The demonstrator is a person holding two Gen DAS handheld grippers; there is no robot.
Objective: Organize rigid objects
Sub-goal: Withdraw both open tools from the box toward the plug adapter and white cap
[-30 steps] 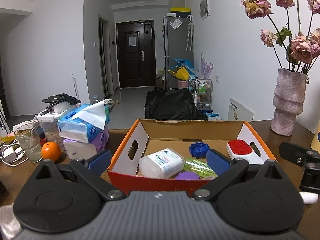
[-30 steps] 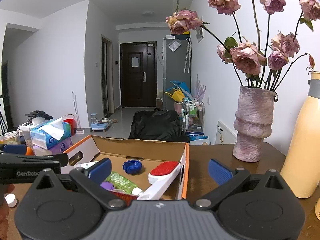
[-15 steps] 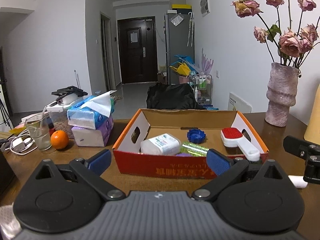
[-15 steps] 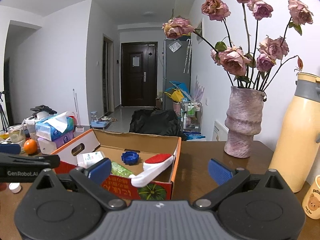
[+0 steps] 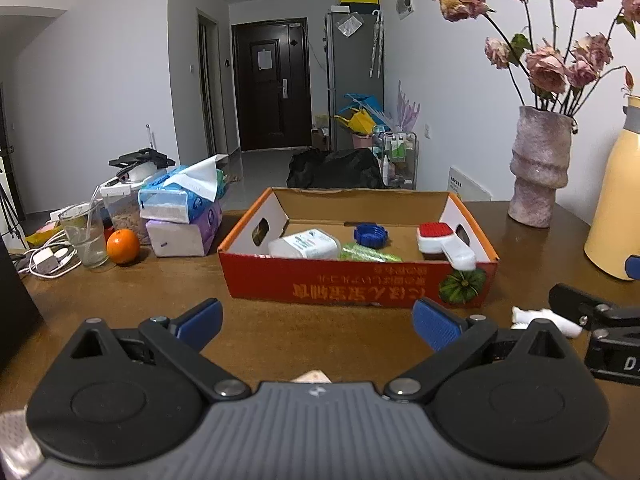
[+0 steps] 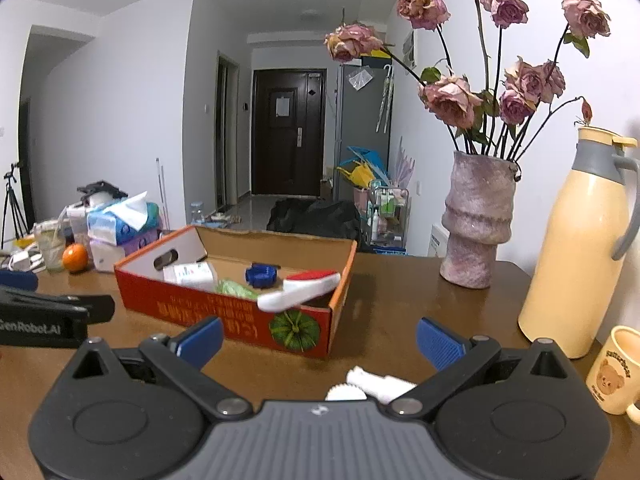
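Now the table (image 5: 320, 340) runs out ahead of both my grippers, and the box (image 5: 352, 280) sits on it straight ahead of my left gripper (image 5: 318, 316) and ahead-left of my right gripper (image 6: 320, 338). Off to my right stand the thermos (image 6: 572, 248) and the vase (image 6: 476, 220), with the mug (image 6: 612, 368) just right of my right fingers. Inside the box lie the brush (image 5: 444, 240), its handle poking over the near-right corner, the white bottle (image 5: 304, 243), the green bottle (image 5: 368, 255) and the blue cap (image 5: 371, 235). Nearest of all, a small white piece (image 6: 376, 384) lies on the table between my right fingers, low and close to the body. Both grippers are spread wide and hold nothing.

My worry is that white piece: it looks small and flat, so closing on it carelessly could skid it away. Swinging right would risk the mug or thermos, and a lift toward the box could clip the overhanging brush handle.
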